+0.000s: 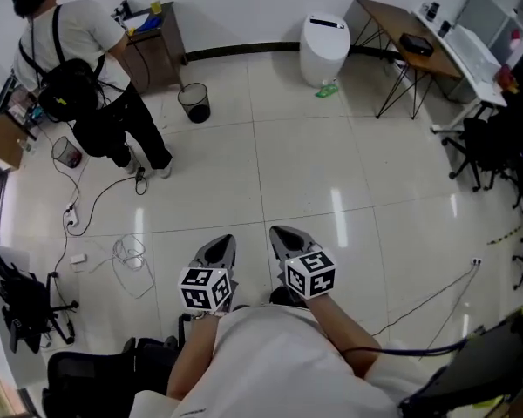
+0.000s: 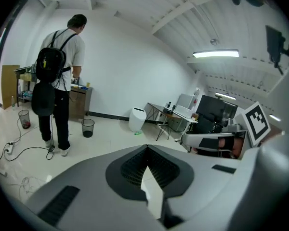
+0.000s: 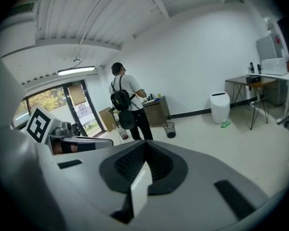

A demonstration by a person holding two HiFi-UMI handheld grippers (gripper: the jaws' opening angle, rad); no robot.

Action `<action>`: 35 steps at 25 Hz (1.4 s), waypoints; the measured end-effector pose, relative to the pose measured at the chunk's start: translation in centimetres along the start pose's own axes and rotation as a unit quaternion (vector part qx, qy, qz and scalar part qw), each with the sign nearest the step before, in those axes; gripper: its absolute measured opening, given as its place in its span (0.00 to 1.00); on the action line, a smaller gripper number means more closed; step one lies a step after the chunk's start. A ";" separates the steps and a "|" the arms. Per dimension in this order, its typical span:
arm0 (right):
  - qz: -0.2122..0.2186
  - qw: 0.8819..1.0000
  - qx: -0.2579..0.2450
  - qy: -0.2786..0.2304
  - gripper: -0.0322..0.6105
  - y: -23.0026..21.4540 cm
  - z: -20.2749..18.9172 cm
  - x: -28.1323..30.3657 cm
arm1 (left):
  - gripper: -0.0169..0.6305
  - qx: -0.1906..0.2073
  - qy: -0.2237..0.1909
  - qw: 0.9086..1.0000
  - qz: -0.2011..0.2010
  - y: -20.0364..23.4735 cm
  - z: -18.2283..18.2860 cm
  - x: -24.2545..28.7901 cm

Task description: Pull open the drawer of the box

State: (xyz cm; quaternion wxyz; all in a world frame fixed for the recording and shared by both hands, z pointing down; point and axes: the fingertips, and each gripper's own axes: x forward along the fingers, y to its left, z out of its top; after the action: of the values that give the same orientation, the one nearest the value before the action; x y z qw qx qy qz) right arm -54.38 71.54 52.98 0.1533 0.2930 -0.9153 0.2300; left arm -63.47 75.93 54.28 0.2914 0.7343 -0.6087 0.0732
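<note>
Left gripper and right gripper side by side above tile floor, both jaws clenched tip to tip, nothing between. Marker cubes carry black-white squares, no legible text. Box drawer not identifiable in any view. Person at far cabinet.

A plain office workroom — pale tiled floor, bare white walls, a strip light on the ceiling. A desk with a monitor lines one wall, black office chairs beside it — plus a waste bin, a low cabinet and loose cables.
</note>
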 end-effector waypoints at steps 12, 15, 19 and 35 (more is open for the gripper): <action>-0.119 0.988 0.090 -0.029 0.03 -15.2 -1.2 -9.7 | 0.03 0.079 0.067 0.986 -0.134 -14.8 -0.4 12.5; -0.145 0.983 0.106 -0.037 0.03 -17.9 -1.5 -12.1 | 0.03 0.100 0.079 0.978 -0.165 -18.3 -0.4 14.4; -0.173 0.976 0.126 -0.048 0.03 -20.2 -2.5 -15.0 | 0.03 0.118 0.092 0.969 -0.195 -21.7 -0.8 16.0; -0.252 0.944 0.193 -0.089 0.03 -22.0 -1.8 -16.0 | 0.03 0.174 0.147 0.930 -0.288 -24.3 0.2 19.8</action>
State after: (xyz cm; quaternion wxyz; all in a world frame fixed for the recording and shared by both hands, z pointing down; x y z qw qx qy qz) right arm -28.27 64.06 55.16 0.0646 0.5576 -0.7594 0.3289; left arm -35.85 61.17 55.08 0.2542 0.8982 -0.2991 0.1979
